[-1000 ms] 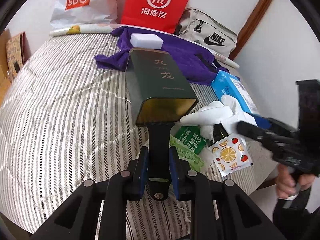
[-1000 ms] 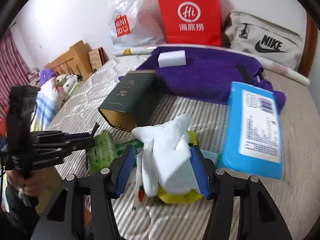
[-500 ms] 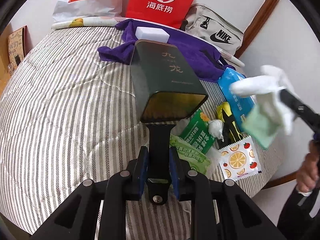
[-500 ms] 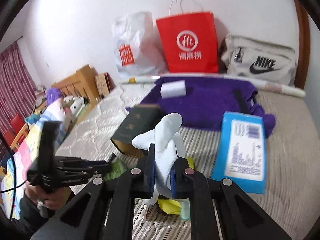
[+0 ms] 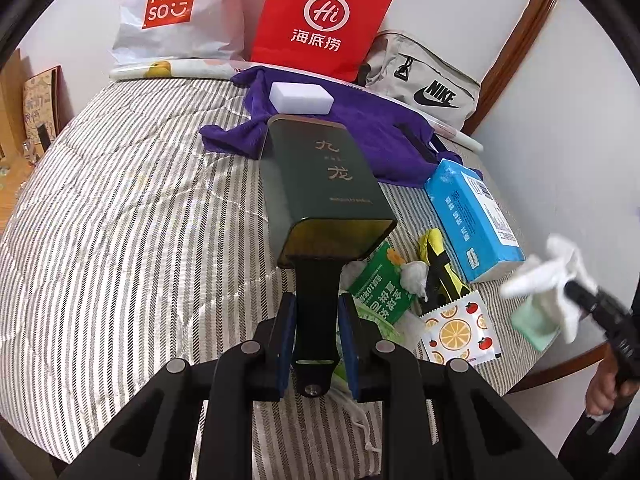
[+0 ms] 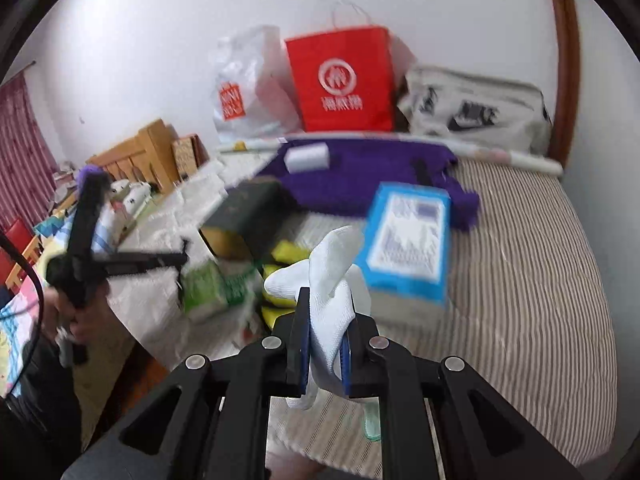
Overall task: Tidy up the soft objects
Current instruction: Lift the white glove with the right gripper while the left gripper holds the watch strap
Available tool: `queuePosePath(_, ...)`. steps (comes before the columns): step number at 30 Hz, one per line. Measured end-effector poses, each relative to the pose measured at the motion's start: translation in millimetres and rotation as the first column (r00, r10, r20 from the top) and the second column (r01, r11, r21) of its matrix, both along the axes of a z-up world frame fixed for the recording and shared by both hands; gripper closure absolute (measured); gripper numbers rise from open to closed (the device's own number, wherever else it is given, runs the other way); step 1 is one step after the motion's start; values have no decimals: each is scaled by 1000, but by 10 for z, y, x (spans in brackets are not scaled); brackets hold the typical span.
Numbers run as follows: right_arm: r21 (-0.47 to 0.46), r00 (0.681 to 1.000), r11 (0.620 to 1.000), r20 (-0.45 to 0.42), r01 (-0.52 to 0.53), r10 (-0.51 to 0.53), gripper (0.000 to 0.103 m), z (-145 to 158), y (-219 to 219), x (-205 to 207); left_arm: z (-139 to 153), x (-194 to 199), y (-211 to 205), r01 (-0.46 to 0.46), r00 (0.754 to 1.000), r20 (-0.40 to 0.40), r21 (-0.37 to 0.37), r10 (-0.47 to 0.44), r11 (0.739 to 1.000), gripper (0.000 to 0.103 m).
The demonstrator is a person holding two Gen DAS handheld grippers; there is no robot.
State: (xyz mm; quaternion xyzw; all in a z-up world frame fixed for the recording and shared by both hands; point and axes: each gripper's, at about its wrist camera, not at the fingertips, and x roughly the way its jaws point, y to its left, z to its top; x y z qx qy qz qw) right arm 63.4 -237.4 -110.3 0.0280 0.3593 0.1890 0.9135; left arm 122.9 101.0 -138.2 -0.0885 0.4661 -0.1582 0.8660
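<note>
Right gripper [image 6: 325,334] is clamped on the white glove [image 6: 330,280]; its jaws have just been closing, and the glove is pinched between the blue pads with its fingers sticking up above them. A pale green piece [image 5: 534,322] hangs with the glove (can't tell what it is). In the left wrist view the glove sits off the right edge of the striped bed [image 5: 132,208], in the air, well right of the green tin [image 5: 324,184].

Left gripper [image 5: 316,338] is pressed together on a black strap-like tab [image 5: 316,300] at the tin's open end; the tin lies on the bed.

Relative to the tin: purple cloth [image 5: 360,128] just behind it with a white block [image 5: 301,98] on top, blue tissue pack [image 5: 474,216] to the right, green packet [image 5: 380,292], yellow-black item [image 5: 434,256] and orange-print sachet [image 5: 460,332] near its open end on the right. Red bag [image 5: 324,20], white MINISO bag [image 5: 172,12] and grey Nike bag [image 5: 424,84] stand behind the cloth against the wall.
</note>
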Motion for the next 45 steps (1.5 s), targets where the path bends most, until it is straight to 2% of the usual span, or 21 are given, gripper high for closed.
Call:
queuePosePath(6,-14,996,999,-74,41,-42,91,-331,-169,-57,45,-46,-27,-18,1000,-3,-1,18,1000,83)
queuePosePath(14,13,994,999,-105,41,-39,91,-474,-183,22,89,-55,-44,-25,1000,-12,-28,24,999,83)
queuePosePath(24,12,996,1000,-90,18,-17,91,-357,-146,36,259,-68,-15,-29,1000,3,-59,30,998,83)
queuePosePath(35,22,999,1000,-50,-13,14,91,-45,-150,60,491,-8,-30,-20,999,47,-89,25,996,86)
queuePosePath(36,20,999,1000,-47,-16,17,91,-33,-144,64,484,14,-44,-17,999,46,-84,21,996,89)
queuePosePath(39,16,998,1000,-53,-19,20,91,-20,-131,113,378,98,-76,-13,1000,13,-78,14,997,89)
queuePosePath(43,12,998,1000,-61,-22,23,91,-34,-106,142,211,146,-106,-35,999,-19,-14,35,999,89)
queuePosePath(45,9,998,1000,-64,-24,25,91,-39,-100,143,178,134,-111,-26,999,-22,-32,25,999,88)
